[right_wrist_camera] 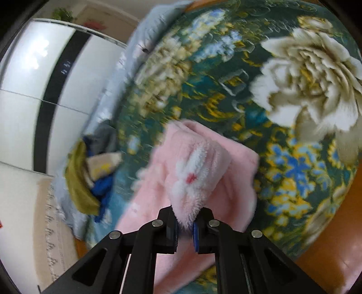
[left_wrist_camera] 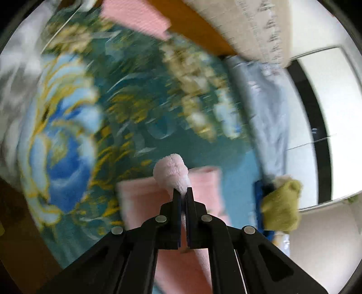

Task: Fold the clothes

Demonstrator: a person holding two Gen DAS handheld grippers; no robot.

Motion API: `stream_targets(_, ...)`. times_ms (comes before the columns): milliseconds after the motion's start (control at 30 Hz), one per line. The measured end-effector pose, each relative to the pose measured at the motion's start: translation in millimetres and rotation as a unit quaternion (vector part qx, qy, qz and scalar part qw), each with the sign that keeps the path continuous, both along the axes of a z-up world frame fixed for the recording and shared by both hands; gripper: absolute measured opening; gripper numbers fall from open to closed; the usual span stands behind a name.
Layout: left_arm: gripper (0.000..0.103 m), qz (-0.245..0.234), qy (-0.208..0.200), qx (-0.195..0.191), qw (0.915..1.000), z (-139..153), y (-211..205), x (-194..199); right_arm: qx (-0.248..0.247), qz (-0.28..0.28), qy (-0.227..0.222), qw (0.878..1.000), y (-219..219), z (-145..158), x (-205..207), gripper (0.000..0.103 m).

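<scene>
A fluffy pink garment [left_wrist_camera: 203,187] lies on a green flowered blanket [left_wrist_camera: 135,108]. My left gripper [left_wrist_camera: 183,192] is shut on a bunched corner of it, and a pale pink tuft sticks up past the tips. In the right wrist view the same pink garment [right_wrist_camera: 235,162] shows a white flower print with a red centre. My right gripper [right_wrist_camera: 186,220] is shut on a thick fold of it, lifted off the blanket [right_wrist_camera: 226,95]. The rest of the garment hangs below both grippers.
A pile of olive, blue and cream clothes [right_wrist_camera: 90,178] lies at the blanket's edge, also seen as an olive pile [left_wrist_camera: 280,205]. A pale blue sheet [left_wrist_camera: 264,113] borders the blanket. White cabinet doors with a dark strip [right_wrist_camera: 54,86] stand beyond. Another pink cloth [left_wrist_camera: 135,15] lies far off.
</scene>
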State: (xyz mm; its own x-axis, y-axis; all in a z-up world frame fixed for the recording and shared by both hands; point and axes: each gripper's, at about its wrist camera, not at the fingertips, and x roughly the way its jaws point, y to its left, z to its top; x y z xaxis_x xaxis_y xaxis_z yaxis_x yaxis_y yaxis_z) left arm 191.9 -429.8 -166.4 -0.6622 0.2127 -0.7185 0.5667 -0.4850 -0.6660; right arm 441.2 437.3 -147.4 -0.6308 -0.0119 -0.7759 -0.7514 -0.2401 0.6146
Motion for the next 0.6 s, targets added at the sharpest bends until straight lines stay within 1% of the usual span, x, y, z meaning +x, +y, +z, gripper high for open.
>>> stream_targets(33,0.002,0.006,-0.018,0.004,0.9998,-11,-3,4,-0.009,-0.001,-0.018,1.0,0,-10,2,0.01)
stream_targets(100,0.002,0.018,-0.055,0.012,0.9983,-34,-8,12,-0.022,-0.006,-0.03,0.999,-3,-23,6,0.01)
stream_targets(167,0.003,0.028,-0.048,0.029,0.9981,-41,-8,18,-0.031,-0.011,-0.038,0.999,-4,-32,10,0.011)
stream_targets(200,0.003,0.028,-0.047,0.034,0.9979,-39,-9,18,-0.032,-0.012,-0.038,0.999,-5,-32,10,0.014)
stream_targets(233,0.003,0.029,-0.046,0.039,0.9978,-38,-10,18,-0.034,-0.011,-0.04,0.999,-5,-31,9,0.014)
stream_targets(267,0.003,0.024,-0.05,0.036,0.9978,-35,-10,18,-0.033,-0.008,-0.041,0.999,-5,-29,9,0.016)
stream_targets(300,0.005,0.02,-0.054,0.033,0.9978,-32,-10,18,-0.032,-0.005,-0.042,0.999,-4,-27,8,0.021)
stream_targets(333,0.009,0.014,-0.06,0.025,0.9978,-29,-10,18,-0.027,-0.003,-0.043,0.999,-4,-23,9,0.027)
stream_targets(367,0.02,0.009,-0.067,0.017,0.9976,-28,-10,17,-0.022,-0.002,-0.043,0.999,-3,-19,10,0.043)
stream_targets(400,0.027,0.004,-0.075,0.009,0.9971,-28,-8,17,-0.017,0.0,-0.043,0.999,-3,-15,12,0.053)
stream_targets(433,0.03,-0.001,-0.084,0.001,0.9965,-27,-7,16,-0.01,-0.002,-0.046,0.999,-2,-12,14,0.053)
stream_targets(500,0.03,-0.007,-0.085,-0.006,0.9964,-27,-5,16,-0.007,-0.009,-0.053,0.999,-1,-11,21,0.054)
stream_targets(567,0.031,-0.008,-0.094,-0.012,0.9954,-28,-3,13,-0.015,-0.015,-0.06,0.998,0,-18,25,0.056)
stream_targets(600,0.031,-0.006,-0.093,-0.007,0.9957,-28,-2,11,-0.022,-0.019,-0.057,0.998,-1,-22,25,0.056)
